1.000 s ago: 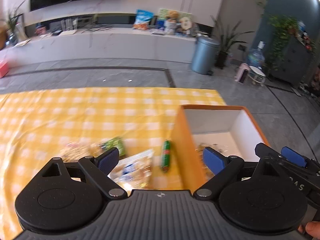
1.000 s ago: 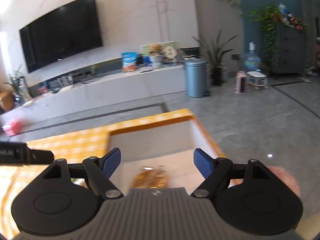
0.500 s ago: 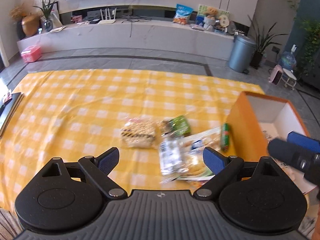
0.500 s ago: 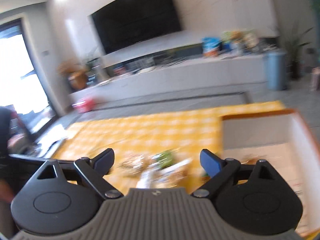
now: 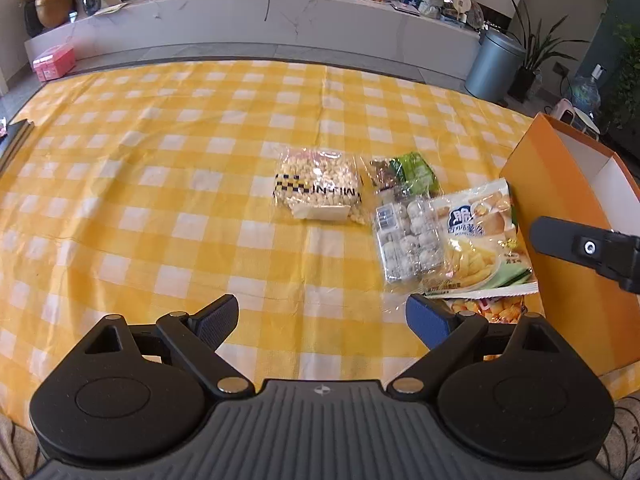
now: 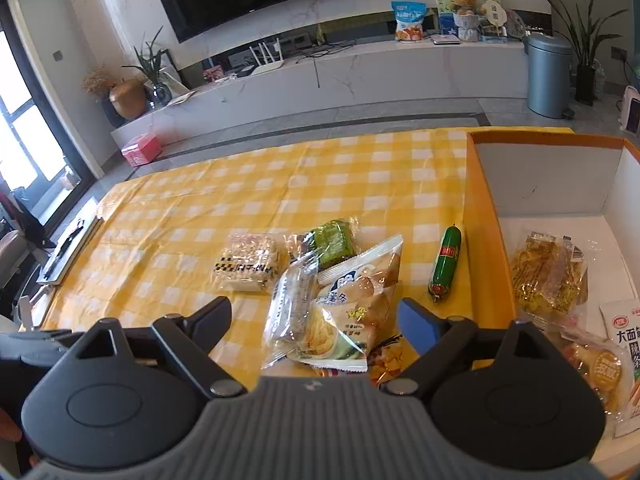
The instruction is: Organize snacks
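- Snack pile on the yellow-check worktop (image 5: 160, 184), ahead of both sets of fingers: clear puffed-snack bag (image 5: 318, 188), green packet (image 6: 332, 242), clear tray pack (image 5: 408, 236), fries bag (image 6: 352, 304).
- Green sausage stick (image 6: 446, 266) just beside the orange box (image 6: 478, 216), ahead of the right finger.
- Box holds a yellow packet (image 6: 548, 278); others cut off.
- Left gripper (image 5: 322, 316) fingers apart, empty.
- Right gripper (image 6: 314, 318) fingers apart, just narrowed a little, over the fries bag, not pressing.
- An orange wrapper is mostly hidden under the fries bag.

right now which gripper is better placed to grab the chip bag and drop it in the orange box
Right. The right hand-held gripper is open with the chip bag directly between its fingers, and the orange box sits just beside it. The left hand-held gripper is open over bare cloth, with the bag off to its side.
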Available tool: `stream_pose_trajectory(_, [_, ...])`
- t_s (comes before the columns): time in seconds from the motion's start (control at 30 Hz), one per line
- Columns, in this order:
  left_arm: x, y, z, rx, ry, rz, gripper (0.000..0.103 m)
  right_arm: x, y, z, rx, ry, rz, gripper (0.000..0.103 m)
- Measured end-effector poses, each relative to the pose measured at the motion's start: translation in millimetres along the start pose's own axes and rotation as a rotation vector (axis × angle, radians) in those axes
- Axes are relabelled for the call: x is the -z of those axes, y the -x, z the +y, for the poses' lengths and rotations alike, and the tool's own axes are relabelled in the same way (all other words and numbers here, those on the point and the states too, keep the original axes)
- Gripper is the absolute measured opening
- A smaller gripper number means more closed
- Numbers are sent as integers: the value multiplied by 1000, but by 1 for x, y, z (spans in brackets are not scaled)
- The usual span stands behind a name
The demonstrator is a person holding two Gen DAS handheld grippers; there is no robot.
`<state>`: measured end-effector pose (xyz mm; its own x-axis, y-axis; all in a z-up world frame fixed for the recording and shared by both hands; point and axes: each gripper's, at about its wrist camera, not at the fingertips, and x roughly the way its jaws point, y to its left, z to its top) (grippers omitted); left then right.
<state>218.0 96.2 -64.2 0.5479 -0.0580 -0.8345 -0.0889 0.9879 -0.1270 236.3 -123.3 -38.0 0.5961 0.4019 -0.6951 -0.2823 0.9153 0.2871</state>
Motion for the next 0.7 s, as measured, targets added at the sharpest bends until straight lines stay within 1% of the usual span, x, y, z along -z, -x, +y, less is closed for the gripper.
stream_pose_trajectory(0.07, [3, -7, 5, 46, 19, -3, 103, -2, -11, 2, 2, 29, 22, 83])
stream_pose_trajectory(0.1, [5, -11, 9, 76, 35, -4, 103, -2, -16, 2, 6, 34, 33, 79])
stream_pose_trajectory(0.13, [6, -15, 12, 101, 56, 5, 103, -3, -22, 1, 18, 27, 43, 76])
stream_pose_trajectory(0.23, [9, -28, 23, 160, 115, 52, 103, -7, -40, -2, 74, -2, 78, 71])
stream_pose_trajectory(0.27, [10, -32, 26, 173, 125, 64, 103, -7, -45, -4, 76, -22, 90, 69])
stream_pose_trajectory(0.3, [12, -35, 29, 181, 135, 75, 103, -7, -50, -6, 73, -45, 105, 63])
stream_pose_trajectory(0.33, [13, -37, 32, 182, 146, 83, 103, -6, -54, -8, 76, -61, 117, 61])
stream_pose_trajectory(0.47, [17, -45, 37, 183, 181, 114, 103, -1, -68, -9, 122, -65, 140, 58])
stream_pose_trajectory(0.53, [18, -44, 36, 184, 182, 98, 103, 0, -70, -9, 131, -61, 140, 58])
stream_pose_trajectory(0.63, [18, -44, 34, 183, 177, 95, 103, 3, -76, -12, 157, -62, 146, 56])
stream_pose_trajectory(0.7, [19, -44, 32, 175, 170, 92, 103, 5, -79, -14, 173, -59, 148, 56])
